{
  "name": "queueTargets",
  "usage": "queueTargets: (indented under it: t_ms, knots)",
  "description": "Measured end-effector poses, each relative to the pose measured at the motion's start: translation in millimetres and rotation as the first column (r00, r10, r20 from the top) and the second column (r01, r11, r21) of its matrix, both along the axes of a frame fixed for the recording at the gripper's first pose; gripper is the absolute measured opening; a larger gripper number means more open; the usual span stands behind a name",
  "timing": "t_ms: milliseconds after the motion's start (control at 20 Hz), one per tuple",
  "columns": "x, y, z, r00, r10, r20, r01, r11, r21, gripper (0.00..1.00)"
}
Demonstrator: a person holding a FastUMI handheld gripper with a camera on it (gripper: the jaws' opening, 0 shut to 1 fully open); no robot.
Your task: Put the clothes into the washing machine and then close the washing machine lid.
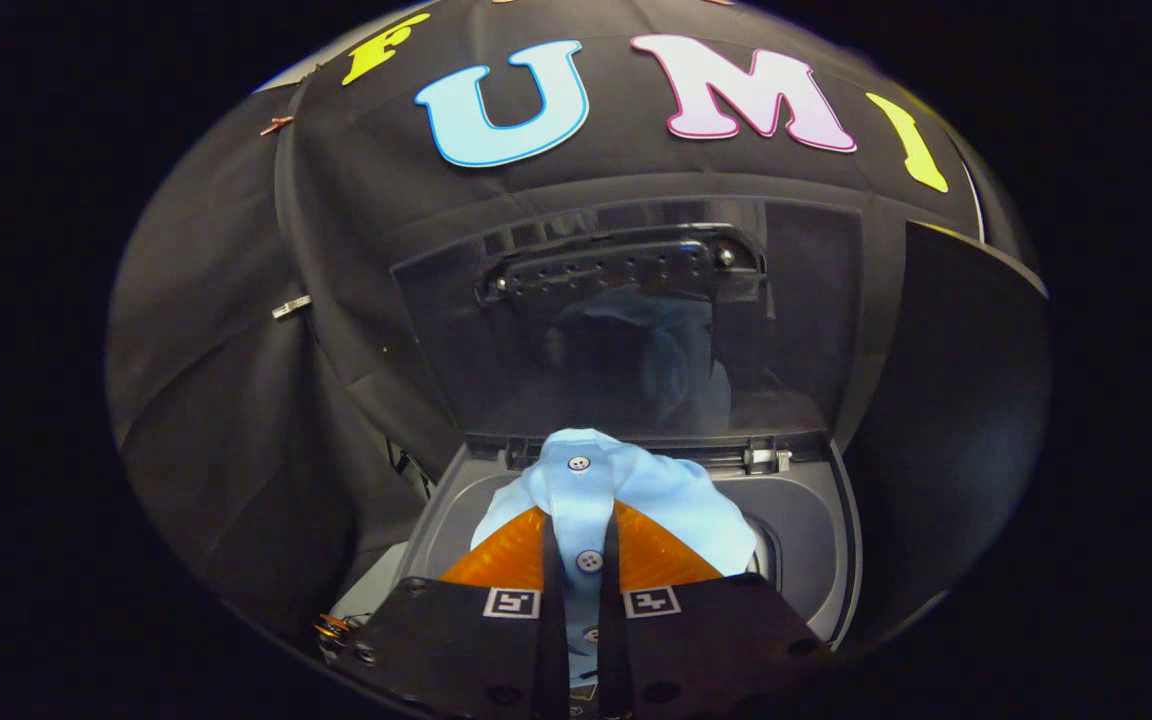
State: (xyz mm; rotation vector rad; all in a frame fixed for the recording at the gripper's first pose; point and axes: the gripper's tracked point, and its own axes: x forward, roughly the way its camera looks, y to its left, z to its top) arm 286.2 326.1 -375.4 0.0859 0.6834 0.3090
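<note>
Standing open at the far side, the washing machine lid (626, 320) is rising nearly upright behind everything else, its dark glass panel catching a dim reflection of pale cloth and its moulded handle piece running across the upper part of the pane. Below it, the washing machine (816, 520) is showing a grey top rim that is curving round the tub opening, with the lid's hinges (766, 460) sitting along the far edge of that rim. A light blue shirt (626, 490) is bunching up over the opening, spreading to the left and right of the fingers and reaching toward the hinge line; whether any of it is already hanging down inside the tub I cannot tell. Its button placket is running straight back along the narrow gap between the fingers, with one white button (579, 464) lying beyond the tips and another sitting right in the gap. The gripper (581, 545) is pinching that placket, both fingers pressing in on the strip of fabric from either side, nearly together.
</note>
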Motion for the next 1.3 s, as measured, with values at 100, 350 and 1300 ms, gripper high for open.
queueTargets:
  t_ms: [100, 350, 1300]
  knots:
    - [-0.5, -2.9, -7.7, 1.0, -0.019, -0.003, 0.019, 1.0, 0.005, 0.16]
    - [6.9, -4.6, -27.8, 0.999, -0.032, 0.008, 0.032, 0.999, -0.039, 0.17]
    - [-9.4, -33.9, -16.2, 0.995, -0.035, 0.097, 0.045, 0.994, -0.103, 1.0]
